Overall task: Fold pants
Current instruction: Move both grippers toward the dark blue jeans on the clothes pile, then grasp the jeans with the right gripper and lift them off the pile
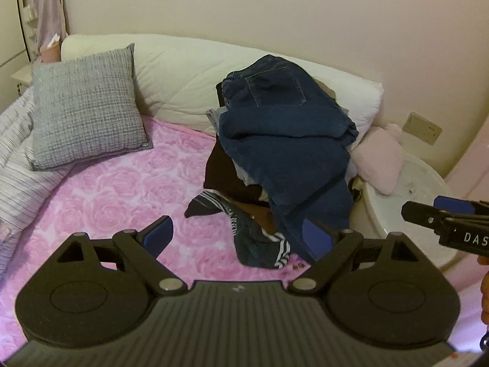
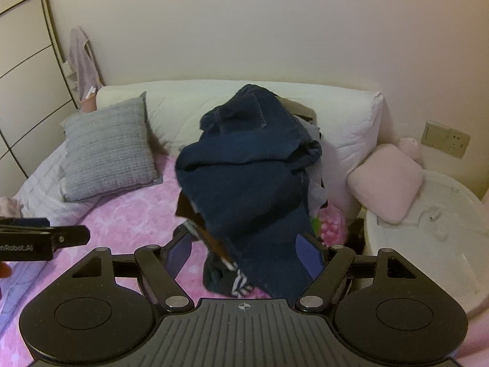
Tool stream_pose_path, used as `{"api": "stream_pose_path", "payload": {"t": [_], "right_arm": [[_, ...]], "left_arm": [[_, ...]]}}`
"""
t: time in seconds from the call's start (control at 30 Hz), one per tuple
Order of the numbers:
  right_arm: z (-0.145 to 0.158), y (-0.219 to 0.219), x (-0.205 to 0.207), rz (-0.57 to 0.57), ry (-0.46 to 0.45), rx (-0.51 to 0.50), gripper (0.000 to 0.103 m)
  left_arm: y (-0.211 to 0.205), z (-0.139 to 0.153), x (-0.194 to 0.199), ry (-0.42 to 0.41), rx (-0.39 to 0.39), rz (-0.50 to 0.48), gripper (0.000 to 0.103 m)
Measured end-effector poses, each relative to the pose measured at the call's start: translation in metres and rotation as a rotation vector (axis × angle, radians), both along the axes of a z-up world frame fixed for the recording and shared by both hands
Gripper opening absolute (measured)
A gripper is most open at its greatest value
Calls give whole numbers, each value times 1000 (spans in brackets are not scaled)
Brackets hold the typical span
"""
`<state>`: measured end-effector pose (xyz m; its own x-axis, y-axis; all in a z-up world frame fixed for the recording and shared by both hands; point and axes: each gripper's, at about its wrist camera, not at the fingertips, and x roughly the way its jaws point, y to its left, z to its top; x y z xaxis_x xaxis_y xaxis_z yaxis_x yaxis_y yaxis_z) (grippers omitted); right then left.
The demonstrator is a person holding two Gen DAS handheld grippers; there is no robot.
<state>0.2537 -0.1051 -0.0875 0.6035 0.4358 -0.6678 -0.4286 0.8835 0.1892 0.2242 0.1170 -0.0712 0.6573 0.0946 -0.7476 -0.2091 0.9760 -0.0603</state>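
Pants (image 2: 247,177): dark denim, heaped atop a clothes pile on the bed (image 1: 122,189), against the white pillow (image 1: 183,76).
Left tongs (image 1: 238,238): spread apart, empty.
Right tongs (image 2: 244,253): spread apart, empty.

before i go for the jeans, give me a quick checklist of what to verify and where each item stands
1. Left tool open and empty: ok.
2. Right tool open and empty: ok.
3. Dark blue denim jeans on top of the clothes pile, nothing lying over them: ok.
4. Jeans spread flat for folding: not ok, crumpled, one leg trailing down toward the tools.
5. Bare pink rose-print bedspread to lay them on: ok, left of the pile.
6. Dark striped garment clear of the trailing leg: not ok, it lies right beside it.
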Motion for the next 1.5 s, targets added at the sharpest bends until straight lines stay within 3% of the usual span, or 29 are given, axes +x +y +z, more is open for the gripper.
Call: {"api": "stream_pose_path", "payload": {"t": [0.23,0.37,0.5,0.8,0.83,0.9,0.97,1.07,1.13,1.27,1.5], "right_arm": [[-21,-5,83,4,-9,-3,72],[-34,-6,130,12,8,75,72],[-52,0,176,22,30,97,60],[-101,16,259,-58,145,144,52],[-106,16,265,-65,165,167,48],[-109,17,270,-59,166,217,16],[-104,22,268,-39,111,212,3],[-77,31,251,32,-36,209,1],[-48,35,235,101,-122,266,1],[-3,50,201,199,-196,339,0],[54,84,100,413,-270,422,0]], "left_arm": [[11,-24,79,24,-45,40,89],[18,-35,123,22,-49,56,89],[24,-49,165,36,-45,81,89],[44,-77,224,90,-33,124,89],[47,-78,228,93,-32,128,89],[53,-80,231,96,-32,139,89],[58,-80,230,95,-37,154,89],[61,-76,219,78,-40,176,89],[61,-71,208,62,-40,200,89],[51,-55,175,3,-44,256,89],[73,-6,47,-128,-35,413,89]]}}
